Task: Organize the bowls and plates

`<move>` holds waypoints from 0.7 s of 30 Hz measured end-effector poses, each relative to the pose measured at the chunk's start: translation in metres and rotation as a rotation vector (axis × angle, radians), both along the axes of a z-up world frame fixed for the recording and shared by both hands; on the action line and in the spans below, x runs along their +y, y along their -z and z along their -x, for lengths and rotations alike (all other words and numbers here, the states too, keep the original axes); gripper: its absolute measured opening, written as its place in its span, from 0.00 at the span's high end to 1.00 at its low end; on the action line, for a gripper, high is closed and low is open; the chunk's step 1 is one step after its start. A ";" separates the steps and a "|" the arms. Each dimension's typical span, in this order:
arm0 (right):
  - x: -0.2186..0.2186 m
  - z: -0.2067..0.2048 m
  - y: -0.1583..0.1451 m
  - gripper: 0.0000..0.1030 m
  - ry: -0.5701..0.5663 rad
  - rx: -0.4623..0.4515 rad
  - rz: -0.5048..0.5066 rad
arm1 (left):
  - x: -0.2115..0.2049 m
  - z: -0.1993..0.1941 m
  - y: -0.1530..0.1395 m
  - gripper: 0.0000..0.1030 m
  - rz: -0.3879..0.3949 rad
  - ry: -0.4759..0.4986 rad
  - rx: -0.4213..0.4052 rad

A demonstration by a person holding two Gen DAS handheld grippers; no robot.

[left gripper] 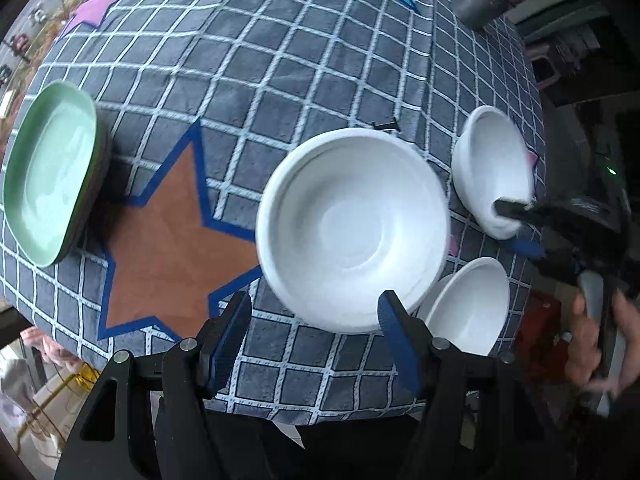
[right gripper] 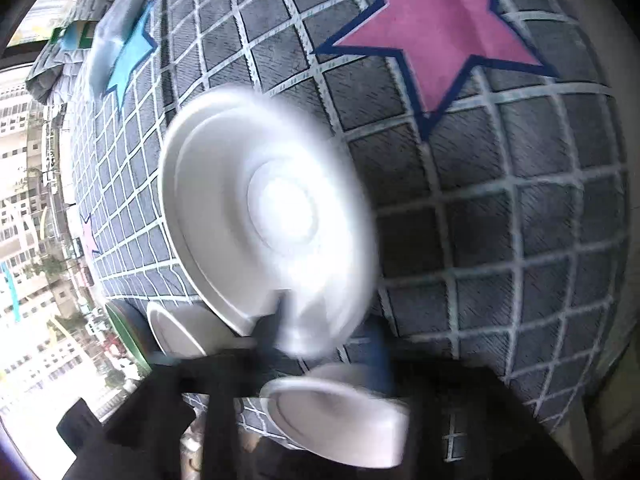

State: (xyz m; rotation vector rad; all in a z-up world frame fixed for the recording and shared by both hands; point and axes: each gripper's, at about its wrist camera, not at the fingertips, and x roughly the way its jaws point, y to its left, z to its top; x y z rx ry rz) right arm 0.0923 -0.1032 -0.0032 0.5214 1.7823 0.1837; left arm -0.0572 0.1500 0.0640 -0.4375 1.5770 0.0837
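My left gripper (left gripper: 314, 312) hangs open and empty over the checked tablecloth (left gripper: 280, 60), its right finger against the large white bowl's (left gripper: 352, 228) near rim. My right gripper (left gripper: 516, 228) straddles the far small bowl's (left gripper: 494, 168) rim; whether it grips, I cannot tell. The green plates (left gripper: 48, 172) sit stacked far left.

Left wrist: looked steeply down over the checked surface (left gripper: 320, 60) from above.
Right wrist: sat much nearer, tilted down, blurred.
Shared: white bowls (left gripper: 352, 228) (right gripper: 260, 216) and the green plate (left gripper: 52, 172) (right gripper: 124, 332).
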 end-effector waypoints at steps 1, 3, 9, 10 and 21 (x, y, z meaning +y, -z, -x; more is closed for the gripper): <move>-0.004 0.005 -0.009 0.22 0.009 -0.035 0.012 | -0.005 -0.004 -0.001 0.33 -0.008 0.009 -0.005; -0.010 0.015 -0.025 0.22 0.018 -0.089 0.010 | -0.012 -0.009 -0.005 0.32 -0.034 0.035 -0.017; -0.007 0.042 -0.059 0.22 -0.071 -0.197 0.124 | -0.040 -0.013 -0.015 0.30 -0.117 0.195 -0.027; -0.004 0.050 -0.065 0.22 -0.101 -0.222 0.157 | -0.048 -0.016 -0.015 0.30 -0.113 0.244 -0.032; -0.016 0.124 -0.102 0.22 -0.040 -0.209 0.279 | -0.074 -0.037 -0.035 0.30 -0.128 0.481 -0.106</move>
